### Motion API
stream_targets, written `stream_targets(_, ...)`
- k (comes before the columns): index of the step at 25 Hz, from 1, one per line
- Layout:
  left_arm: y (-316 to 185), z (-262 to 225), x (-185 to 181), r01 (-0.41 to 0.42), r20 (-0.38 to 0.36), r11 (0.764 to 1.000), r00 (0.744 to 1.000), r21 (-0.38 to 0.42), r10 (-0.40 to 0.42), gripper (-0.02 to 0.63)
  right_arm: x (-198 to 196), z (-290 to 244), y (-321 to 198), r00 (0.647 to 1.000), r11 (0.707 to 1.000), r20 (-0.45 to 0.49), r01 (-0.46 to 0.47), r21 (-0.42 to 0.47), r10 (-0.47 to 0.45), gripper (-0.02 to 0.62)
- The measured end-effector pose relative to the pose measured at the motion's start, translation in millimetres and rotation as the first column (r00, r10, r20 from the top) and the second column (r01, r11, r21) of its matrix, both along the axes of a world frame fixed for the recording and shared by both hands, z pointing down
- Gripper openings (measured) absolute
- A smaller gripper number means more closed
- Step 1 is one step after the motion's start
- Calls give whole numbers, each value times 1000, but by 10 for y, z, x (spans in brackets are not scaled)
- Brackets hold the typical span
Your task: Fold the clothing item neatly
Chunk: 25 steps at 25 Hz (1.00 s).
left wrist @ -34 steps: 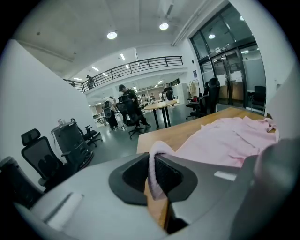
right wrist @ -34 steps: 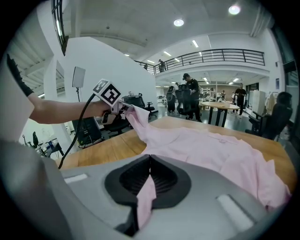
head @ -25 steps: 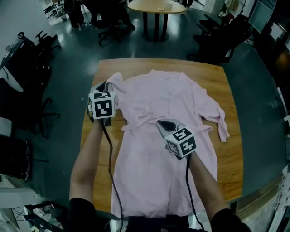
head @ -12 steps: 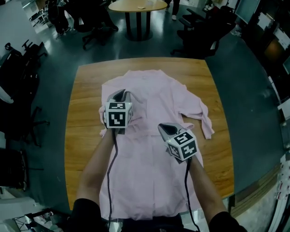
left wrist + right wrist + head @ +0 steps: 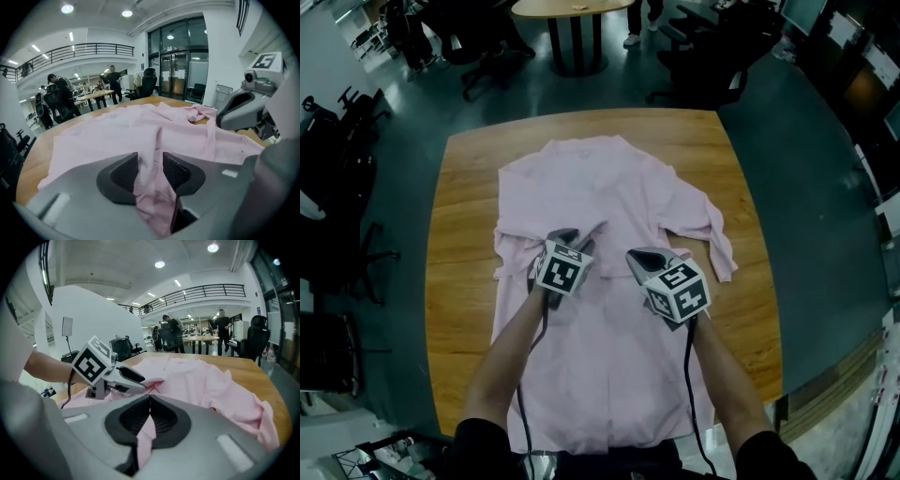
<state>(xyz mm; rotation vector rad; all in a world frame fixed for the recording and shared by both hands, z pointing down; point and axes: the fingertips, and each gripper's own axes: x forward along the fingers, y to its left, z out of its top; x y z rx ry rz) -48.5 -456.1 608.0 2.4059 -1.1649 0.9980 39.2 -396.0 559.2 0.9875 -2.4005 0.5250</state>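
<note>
Left gripper (image 5: 151,161): jaws opening, with a ridge of the pink garment (image 5: 609,187) between the pads, loose rather than pinched. Right gripper (image 5: 150,401): clamped on a fold of the same cloth at mid-body. Garment lies spread on the wooden table (image 5: 459,206), collar at the far end. Risk: if the right gripper pulls while the left lets go, the left-side fold could slide out and bunch. Right sleeve (image 5: 717,246) looks unfolded.

In the head view the person's forearms (image 5: 511,366) cover strips of the pink garment (image 5: 609,187), part of its near hem disappears under the person's torso (image 5: 609,461), and the top edge cuts off the round table (image 5: 572,7).
</note>
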Motion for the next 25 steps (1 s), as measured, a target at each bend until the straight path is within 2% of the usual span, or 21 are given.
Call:
stream_targets(4, 85, -160, -50, -45, -50, 999, 998, -2, 45, 206, -145, 27, -212, 1000, 1000, -11, 27, 11, -27, 5)
stream_targets(6, 81, -275, -143, -42, -71, 999, 997, 12, 43, 210, -231, 63, -356, 999, 999, -22, 33, 18, -33, 31)
stream_targets(9, -30, -389, -366, 12, -85, 999, 996, 37, -9, 210, -315, 204, -585, 997, 999, -58, 45, -3, -45, 104)
stream_targets(11, -146, -349, -545, 50, -62, 998, 997, 40, -47, 209, -350, 344, -699, 996, 999, -81, 45, -29, -48, 147)
stream_targets(13, -268, -278, -736, 83, -28, 996, 996, 37, -82, 209, -394, 472, -802, 994, 998, -99, 38, -47, -42, 156)
stream_targets(17, -456, -122, -1002, 144, 2, 989, 990, 19, -144, 209, -460, 653, -921, 993, 996, -109, 33, -87, -42, 155)
stream_targets(18, -496, -67, -1040, 152, 9, 988, 988, 13, -152, 209, -476, 663, -921, 992, 995, -109, 47, -92, -57, 114)
stream_targets(19, -533, -14, -1072, 157, 18, 988, 987, 9, -157, 209, -491, 646, -919, 991, 994, -108, 67, -91, -77, 32)
stream_targets(25, -674, 122, -1230, 203, 67, 979, 977, 13, -203, 207, -444, 209, -982, 988, 987, -56, 142, -76, -146, 18)
